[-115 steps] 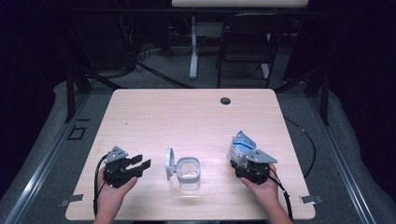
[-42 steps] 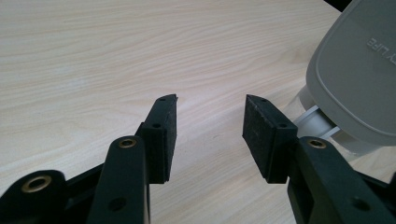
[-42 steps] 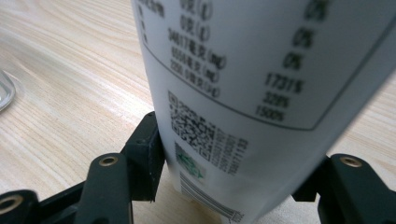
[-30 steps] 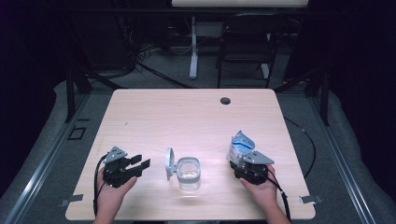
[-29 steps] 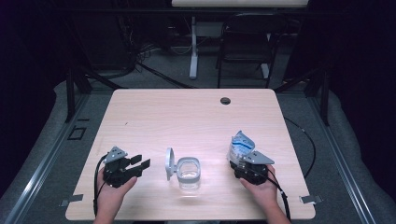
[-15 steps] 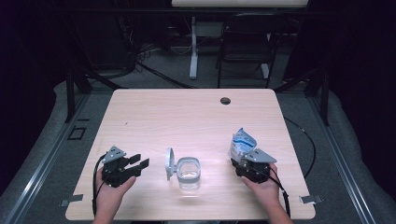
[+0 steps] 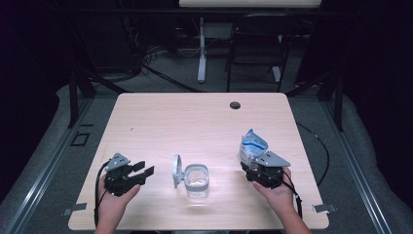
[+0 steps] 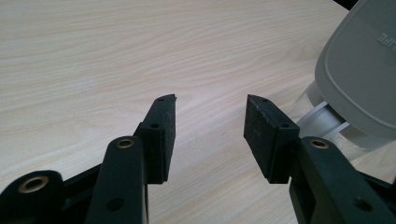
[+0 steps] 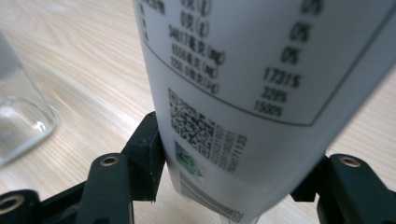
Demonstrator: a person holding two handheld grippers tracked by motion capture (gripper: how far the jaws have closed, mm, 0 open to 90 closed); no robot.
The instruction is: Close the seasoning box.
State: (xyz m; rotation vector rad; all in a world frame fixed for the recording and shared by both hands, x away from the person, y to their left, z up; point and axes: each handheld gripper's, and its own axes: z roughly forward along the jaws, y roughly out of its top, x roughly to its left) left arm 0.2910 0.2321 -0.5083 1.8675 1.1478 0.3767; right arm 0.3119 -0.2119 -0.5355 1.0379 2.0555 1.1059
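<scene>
The right gripper (image 7: 257,168) has its jaws clamped on the lower end of a white and blue pouch (image 7: 253,145), held upright just right of the clear glass jar (image 7: 197,179) near the table's (image 7: 204,122) front edge. Its label shows a QR code, a barcode and percentages such as 1731%. The left gripper (image 8: 210,133) rests with jaws moderately apart, holding nothing, beside the jar's open grey lid (image 8: 362,70).

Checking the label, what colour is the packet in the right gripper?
White and blue packet, black print on its back; the right gripper view shows it best.
</scene>
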